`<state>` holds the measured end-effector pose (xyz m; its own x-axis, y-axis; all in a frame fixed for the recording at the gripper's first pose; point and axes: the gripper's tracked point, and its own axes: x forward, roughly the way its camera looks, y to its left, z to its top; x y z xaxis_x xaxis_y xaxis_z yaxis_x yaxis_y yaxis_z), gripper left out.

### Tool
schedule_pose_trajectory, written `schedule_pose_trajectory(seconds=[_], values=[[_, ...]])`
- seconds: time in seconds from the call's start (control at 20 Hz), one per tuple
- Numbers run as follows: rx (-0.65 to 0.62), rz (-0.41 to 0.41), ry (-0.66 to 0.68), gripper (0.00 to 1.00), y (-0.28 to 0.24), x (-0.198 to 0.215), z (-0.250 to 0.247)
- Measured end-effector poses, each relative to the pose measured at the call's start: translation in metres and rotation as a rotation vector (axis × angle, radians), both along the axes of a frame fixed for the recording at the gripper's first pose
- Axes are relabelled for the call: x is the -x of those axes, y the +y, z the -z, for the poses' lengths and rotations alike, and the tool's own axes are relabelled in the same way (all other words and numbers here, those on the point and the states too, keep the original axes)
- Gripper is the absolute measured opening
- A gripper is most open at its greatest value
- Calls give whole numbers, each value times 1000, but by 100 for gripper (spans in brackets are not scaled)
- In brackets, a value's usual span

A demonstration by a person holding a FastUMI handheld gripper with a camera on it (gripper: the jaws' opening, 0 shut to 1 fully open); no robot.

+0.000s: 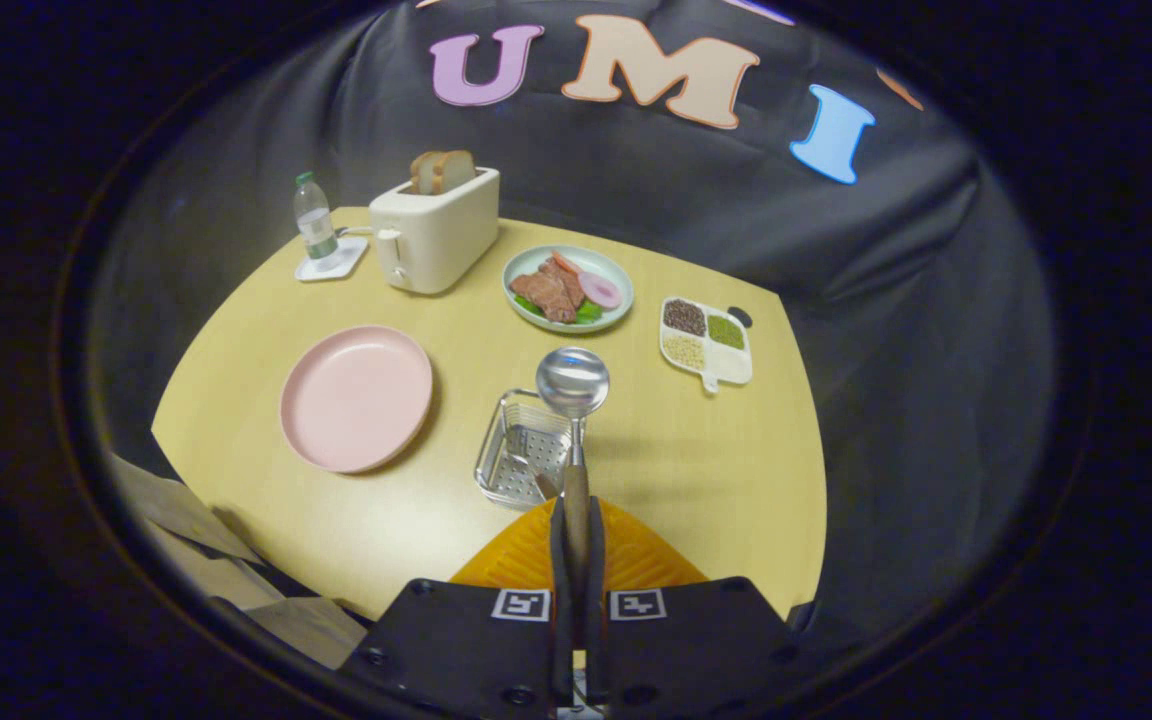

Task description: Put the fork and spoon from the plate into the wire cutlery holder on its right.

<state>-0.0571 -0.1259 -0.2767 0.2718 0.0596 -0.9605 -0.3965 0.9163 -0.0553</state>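
Observation:
My gripper (576, 515) is shut on the wooden handle of a spoon (573, 385). The spoon's shiny metal bowl points away from me and hangs above the far right corner of the wire cutlery holder (521, 450), high over the yellow table. Another wooden handle tip (544, 486) pokes up at the holder's near edge; I cannot tell which piece it is. To the left of the holder lies the pink plate (356, 397), with nothing on it.
A white toaster (436, 235) with bread and a water bottle (315, 222) on a coaster stand at the back left. A green plate of food (568, 288) and a divided tray of grains (705, 342) sit beyond the holder. The table's near edge (336, 590) lies close below me.

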Motion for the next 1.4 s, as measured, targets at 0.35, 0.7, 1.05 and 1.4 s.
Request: schedule_pose_trajectory(seconds=[0.35, 0.7, 1.05, 1.4], values=[[22, -123, 118, 8, -2, 18, 17], [-22, -137, 121, 17, 17, 1, 16], [-92, -64, -83, 73, 42, -32, -20], [-321, 150, -625, 98, 96, -58, -130]])
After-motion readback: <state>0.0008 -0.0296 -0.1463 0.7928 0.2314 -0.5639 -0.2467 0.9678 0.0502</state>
